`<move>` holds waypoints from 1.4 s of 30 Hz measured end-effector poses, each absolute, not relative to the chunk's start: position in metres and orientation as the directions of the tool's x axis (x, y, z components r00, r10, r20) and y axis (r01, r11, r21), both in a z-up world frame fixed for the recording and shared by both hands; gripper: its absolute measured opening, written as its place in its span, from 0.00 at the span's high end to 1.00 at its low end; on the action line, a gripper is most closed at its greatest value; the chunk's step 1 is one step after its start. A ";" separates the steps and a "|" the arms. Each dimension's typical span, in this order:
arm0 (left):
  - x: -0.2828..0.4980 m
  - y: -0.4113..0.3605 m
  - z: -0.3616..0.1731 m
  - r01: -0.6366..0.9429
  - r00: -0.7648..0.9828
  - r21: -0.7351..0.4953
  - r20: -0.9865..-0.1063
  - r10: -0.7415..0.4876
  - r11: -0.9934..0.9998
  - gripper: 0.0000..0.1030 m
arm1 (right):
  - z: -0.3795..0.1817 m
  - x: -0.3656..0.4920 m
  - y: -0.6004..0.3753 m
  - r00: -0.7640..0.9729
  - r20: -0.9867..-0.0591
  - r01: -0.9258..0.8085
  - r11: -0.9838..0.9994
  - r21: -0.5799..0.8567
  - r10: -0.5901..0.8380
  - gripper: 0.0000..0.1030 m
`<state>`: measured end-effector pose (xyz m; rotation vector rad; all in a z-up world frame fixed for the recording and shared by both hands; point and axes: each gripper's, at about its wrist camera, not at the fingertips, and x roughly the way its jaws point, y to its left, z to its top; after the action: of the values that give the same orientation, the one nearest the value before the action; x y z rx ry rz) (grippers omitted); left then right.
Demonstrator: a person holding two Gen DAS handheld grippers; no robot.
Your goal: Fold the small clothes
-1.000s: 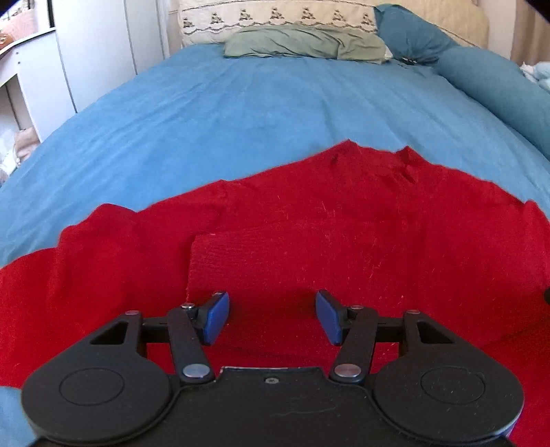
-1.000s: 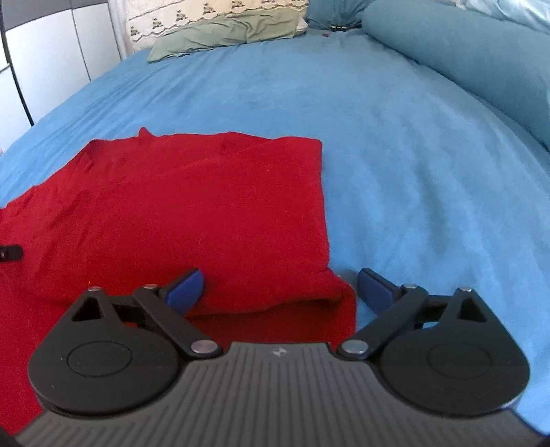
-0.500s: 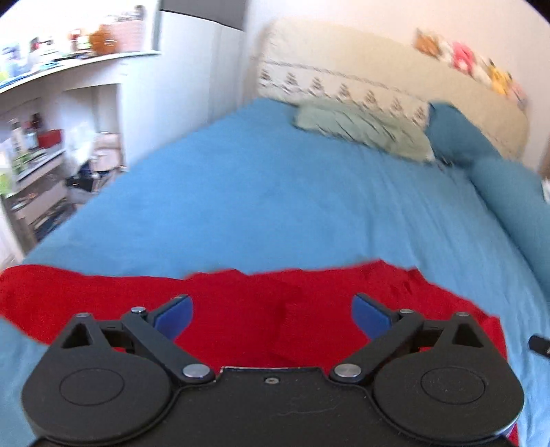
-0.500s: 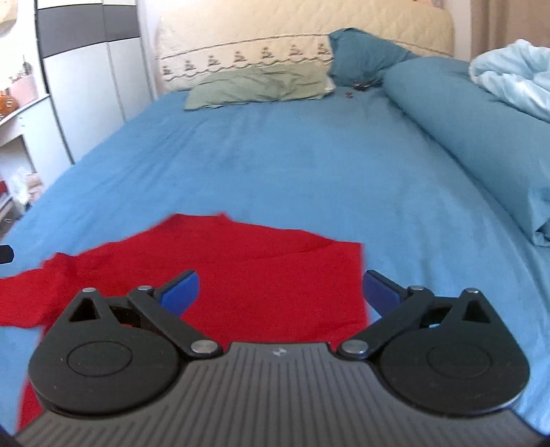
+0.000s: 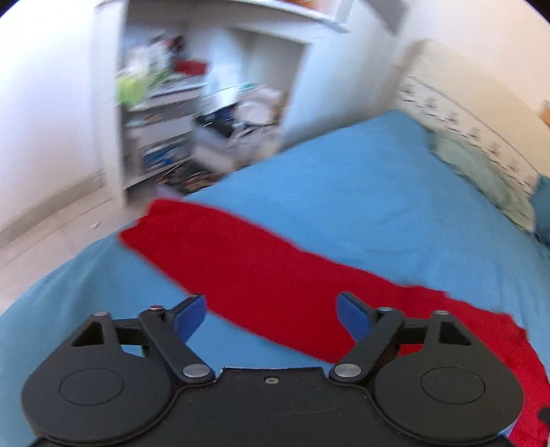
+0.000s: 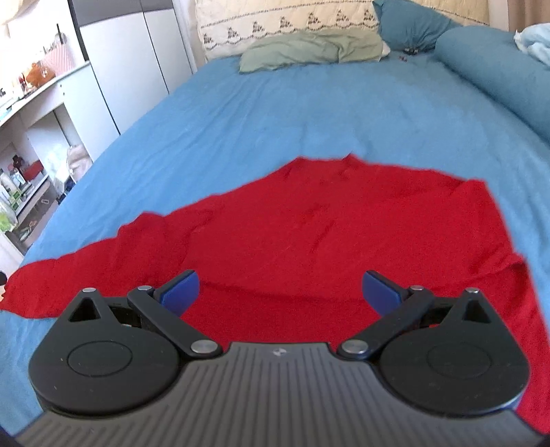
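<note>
Garment: red sweater [image 6: 326,237] lies spread on the blue bedspread [image 6: 309,113], body flat toward the near edge of the bed, its right side folded in so a doubled layer shows at the lower right.
Sleeve: one long red sleeve [image 5: 223,247] stretches away to the left across the bedspread [image 5: 361,192], its cuff end near the bed's left edge.
Left gripper: left gripper [image 5: 271,316] has its blue-padded fingers spread wide, nothing between them; it hangs over the sleeve, apart from the cloth as far as the blurred view shows.
Right gripper: right gripper [image 6: 280,292] is likewise spread wide and holds nothing; the sweater's body sits between and beyond its fingertips.
Bed head: green pillow [image 6: 309,50] and cream embroidered pillow [image 6: 285,24] lie at the far end, with a rolled teal duvet [image 6: 498,68] along the right side.
Beside bed: white shelving [image 5: 192,103] with blurred clutter stands to the left.
</note>
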<state>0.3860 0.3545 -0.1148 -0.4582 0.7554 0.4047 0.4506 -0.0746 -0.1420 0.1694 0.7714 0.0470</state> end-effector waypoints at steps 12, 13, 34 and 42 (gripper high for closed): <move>0.399 0.436 -0.173 -0.555 0.620 -0.244 -0.759 0.199 0.795 0.69 | -0.178 0.447 -0.019 0.695 -0.719 0.087 0.987 0.133 0.035 0.00; 0.405 0.436 -0.174 -0.553 0.620 -0.233 -0.757 0.207 0.800 0.76 | -0.180 0.447 -0.017 0.695 -0.718 0.087 0.987 0.132 0.034 0.00; 0.458 0.231 -0.041 -0.160 0.857 -0.123 -0.510 0.076 0.979 0.95 | -0.140 0.460 -0.138 0.749 -0.662 0.180 0.957 0.226 0.015 0.00; 0.479 0.030 -0.045 0.188 0.826 -0.094 -0.524 -0.209 0.978 0.95 | -0.111 0.462 -0.233 0.765 -0.643 0.199 0.957 0.211 -0.018 0.00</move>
<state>0.4793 0.0300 -0.0450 -0.0391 0.5610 -0.2108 0.4621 -0.2335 -0.1110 0.2752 0.6911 -0.1195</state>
